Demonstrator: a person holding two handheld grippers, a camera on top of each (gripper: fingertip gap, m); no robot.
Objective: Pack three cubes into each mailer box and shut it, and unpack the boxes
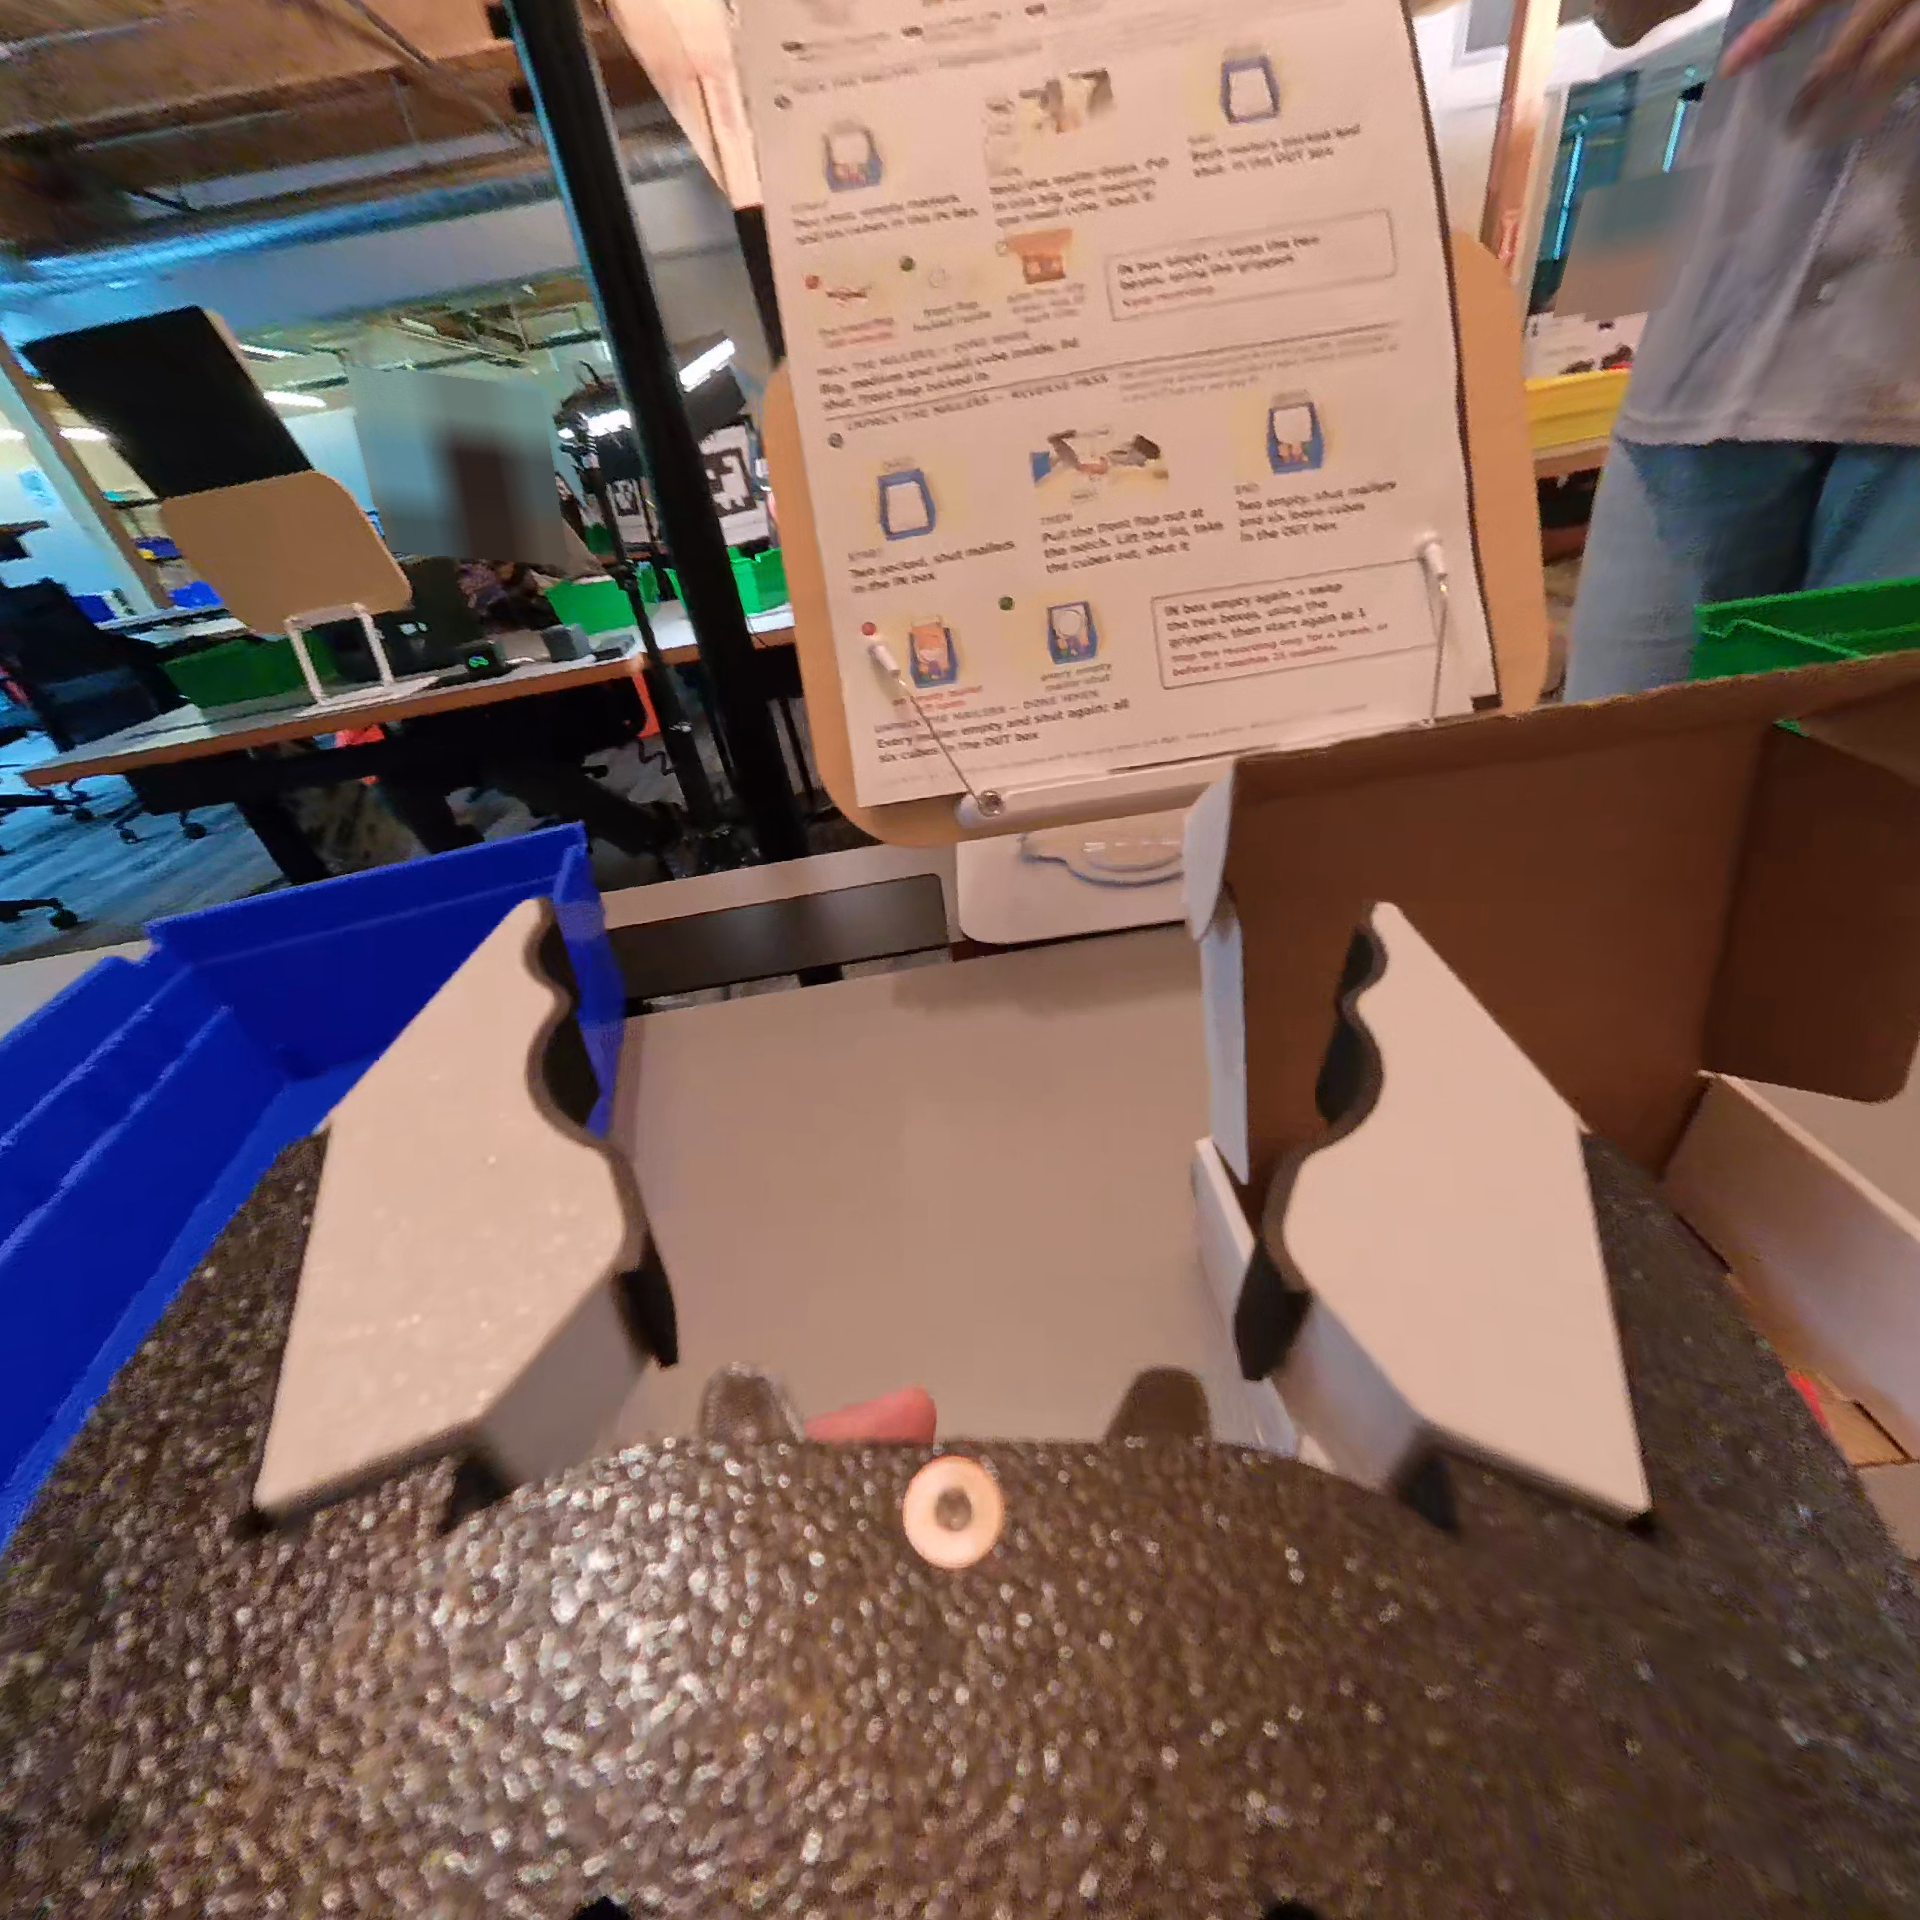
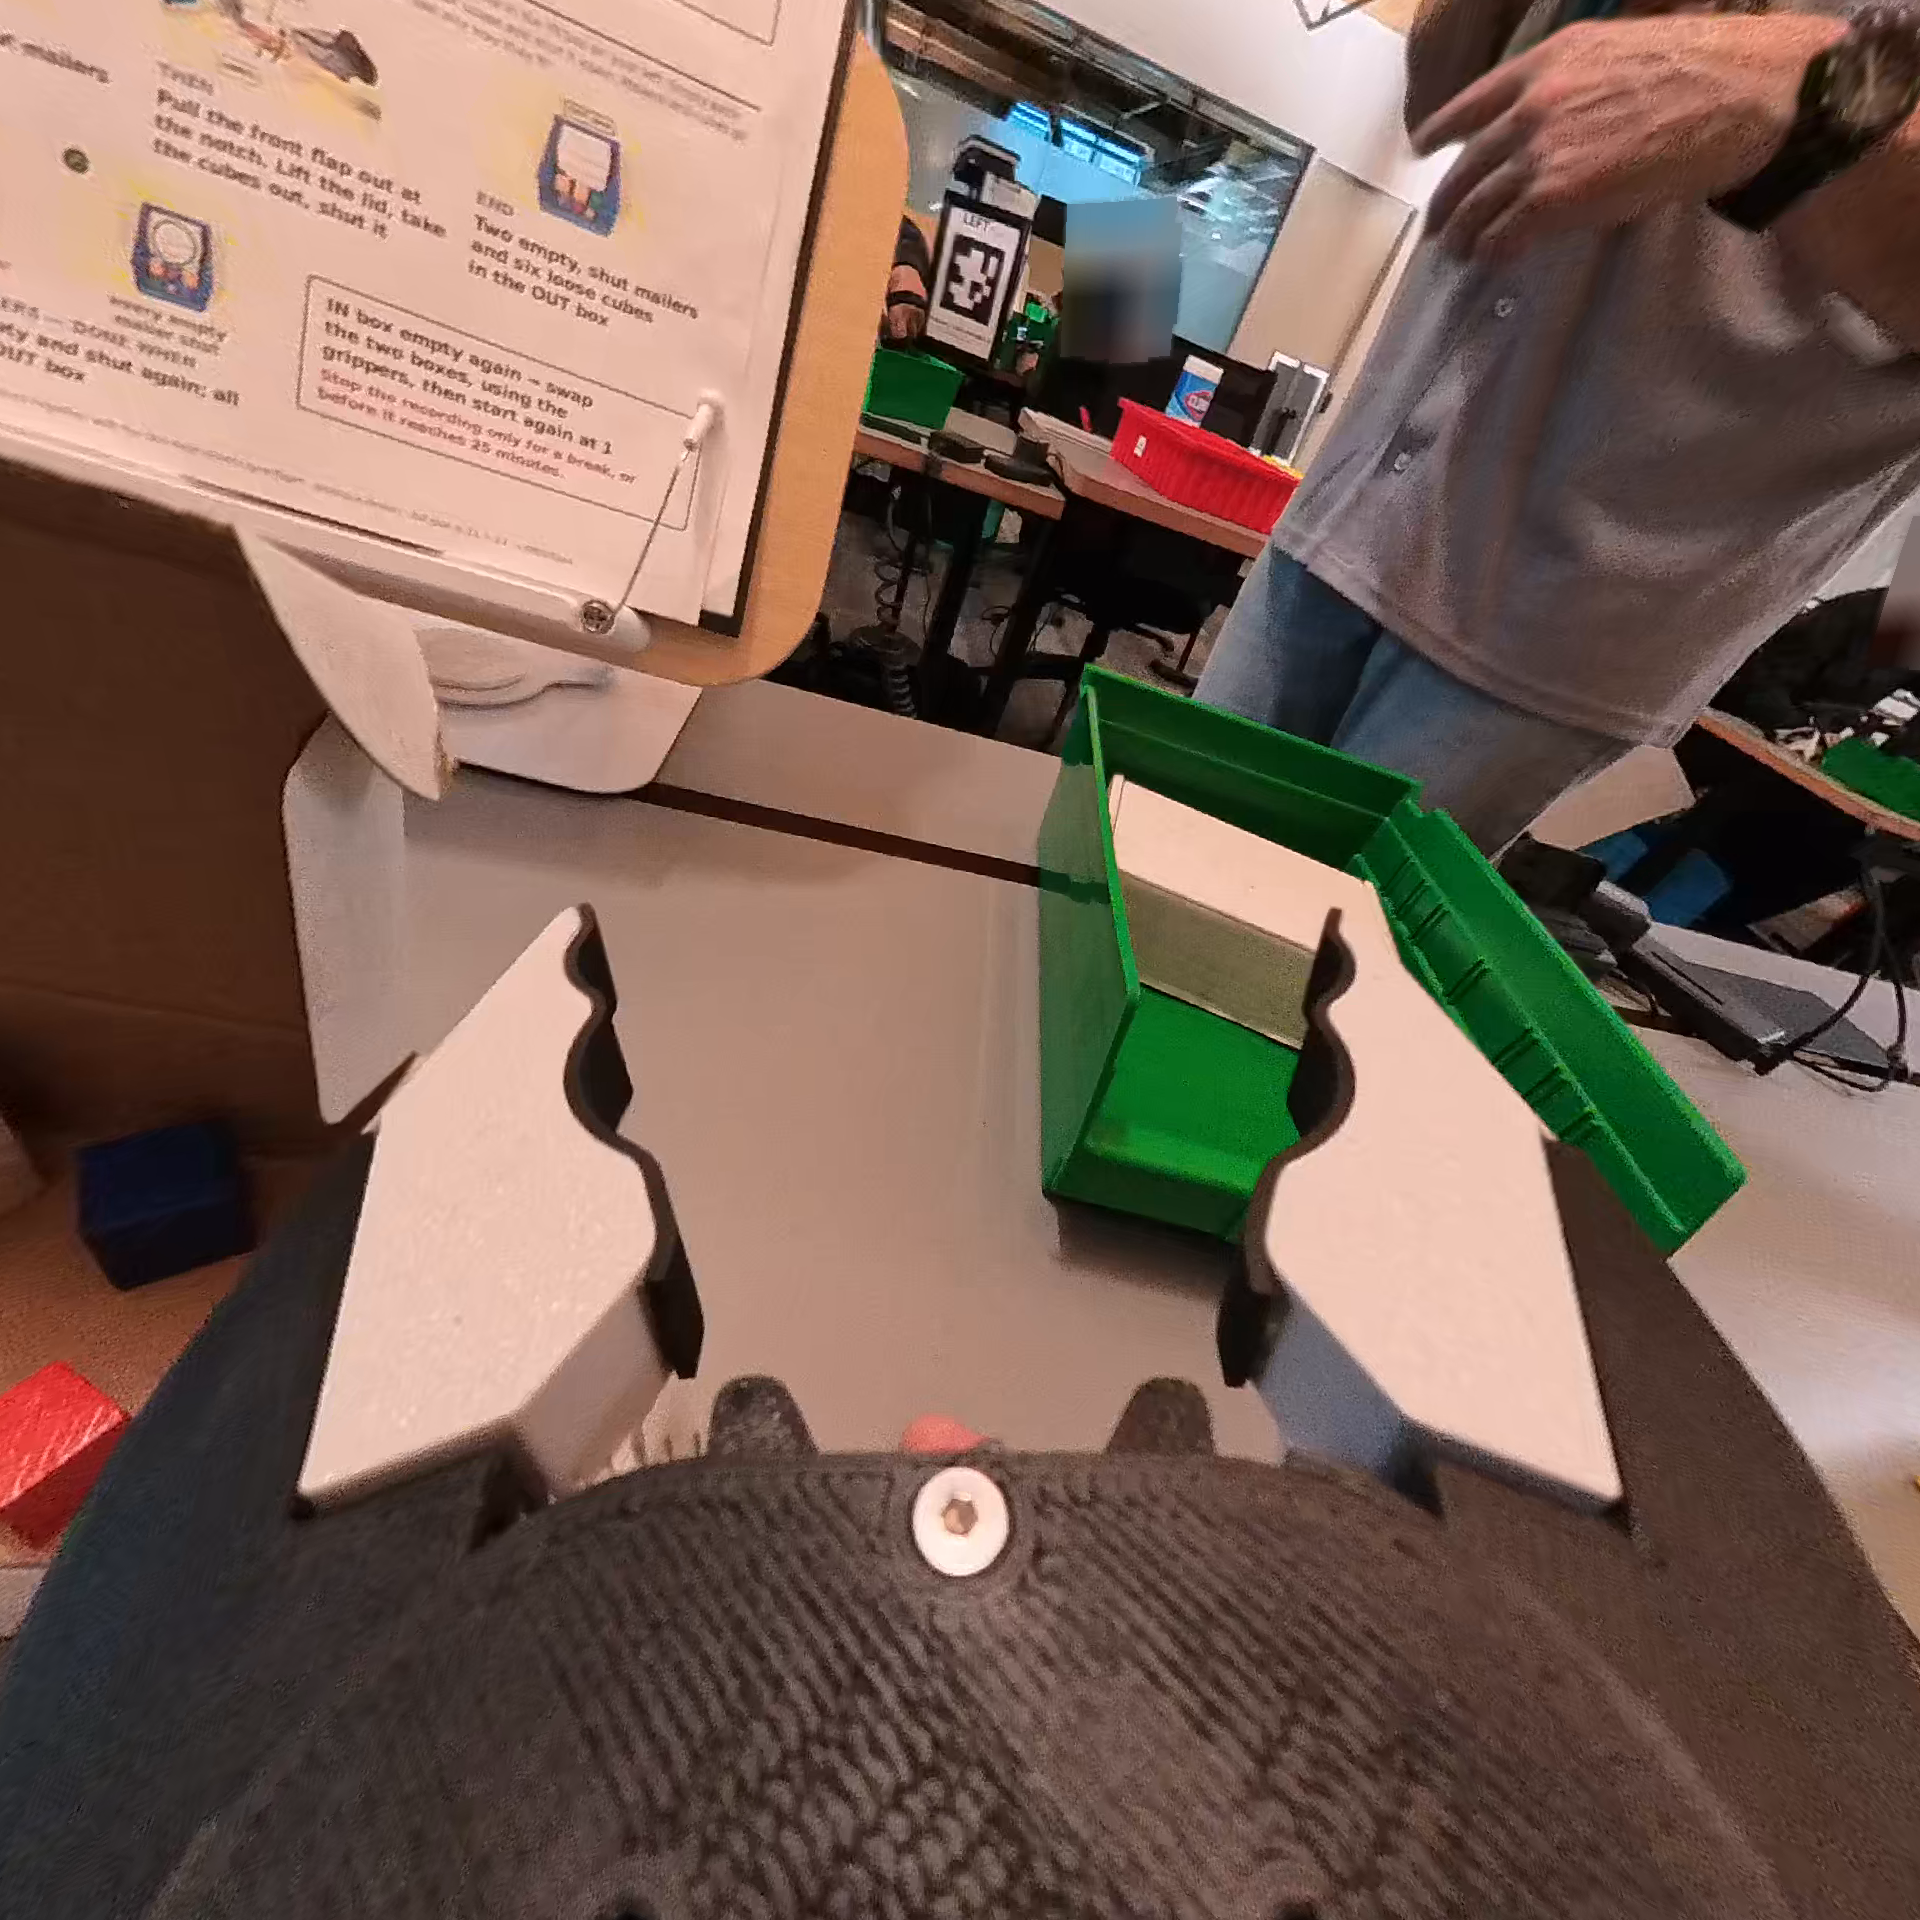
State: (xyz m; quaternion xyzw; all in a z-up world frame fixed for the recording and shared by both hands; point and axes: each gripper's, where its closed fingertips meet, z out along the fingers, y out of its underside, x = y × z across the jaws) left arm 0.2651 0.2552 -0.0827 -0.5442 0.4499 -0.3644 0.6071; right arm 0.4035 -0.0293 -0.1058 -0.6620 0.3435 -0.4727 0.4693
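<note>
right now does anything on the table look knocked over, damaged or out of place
Nothing stands out as damaged or spilled. The mailer box stands open with its lid up, as packing would have it. A blue cube and a red cube sit inside it. The green bin holds a shut white mailer; the blue bin sits upright.

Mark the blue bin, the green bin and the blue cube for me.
blue bin (image 1: 260, 997): left wrist view, on its inner wall.
green bin (image 2: 1081, 987): right wrist view, on its near side wall.
blue cube (image 2: 166, 1205): right wrist view, on its front face.
</note>
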